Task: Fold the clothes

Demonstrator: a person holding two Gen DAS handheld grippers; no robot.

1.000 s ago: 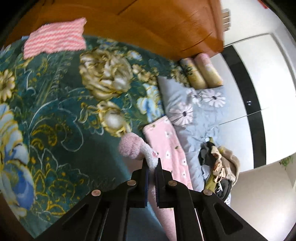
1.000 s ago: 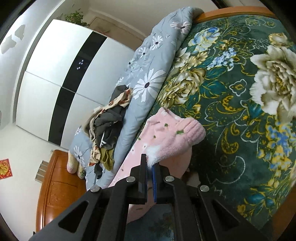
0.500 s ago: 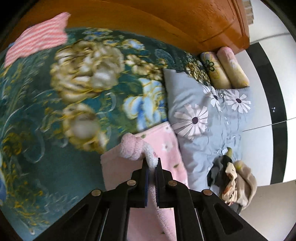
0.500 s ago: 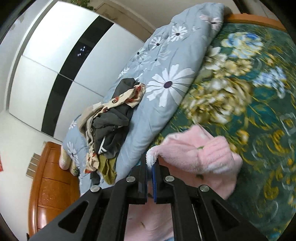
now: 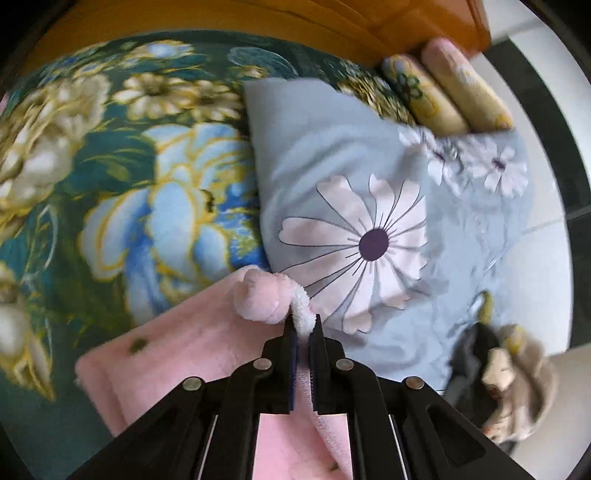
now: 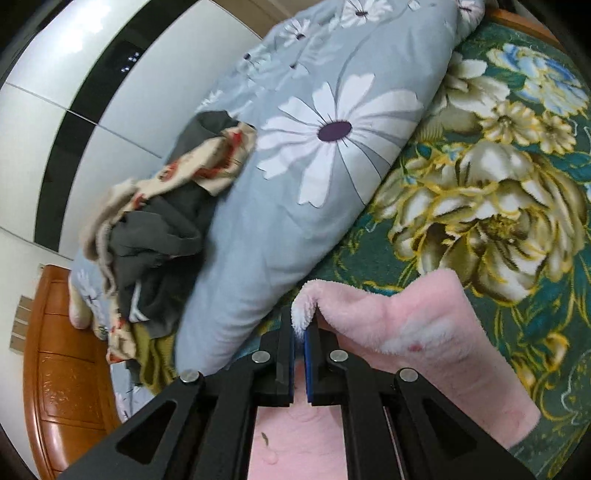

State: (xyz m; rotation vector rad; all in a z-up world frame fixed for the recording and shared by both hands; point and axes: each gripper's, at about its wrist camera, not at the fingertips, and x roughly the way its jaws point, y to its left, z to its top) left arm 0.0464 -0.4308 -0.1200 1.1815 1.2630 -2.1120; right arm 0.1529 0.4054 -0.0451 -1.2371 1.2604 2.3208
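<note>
A fluffy pink garment [image 5: 177, 350] with a white fleece lining lies on the green flowered bedspread [image 5: 92, 184]. My left gripper [image 5: 303, 326] is shut on a corner of it, the white edge pinched between the pads. In the right wrist view my right gripper [image 6: 300, 325] is shut on another corner of the pink garment [image 6: 417, 321], which drapes down to the right and under the fingers. Both held corners hover close to the edge of the grey-blue daisy quilt [image 5: 369, 206].
The folded daisy quilt [image 6: 314, 147] runs along the bed. A pile of loose dark and patterned clothes [image 6: 162, 229] lies on it. Two rolled pillows [image 5: 443, 88] sit by the wooden headboard [image 5: 369, 22]. A white and black wardrobe [image 6: 74, 92] stands behind.
Both grippers carried their pink corners across the bedspread toward the daisy quilt and lower. The garment's top layer now lies over its lower part. The striped pink cloth has left the left wrist view.
</note>
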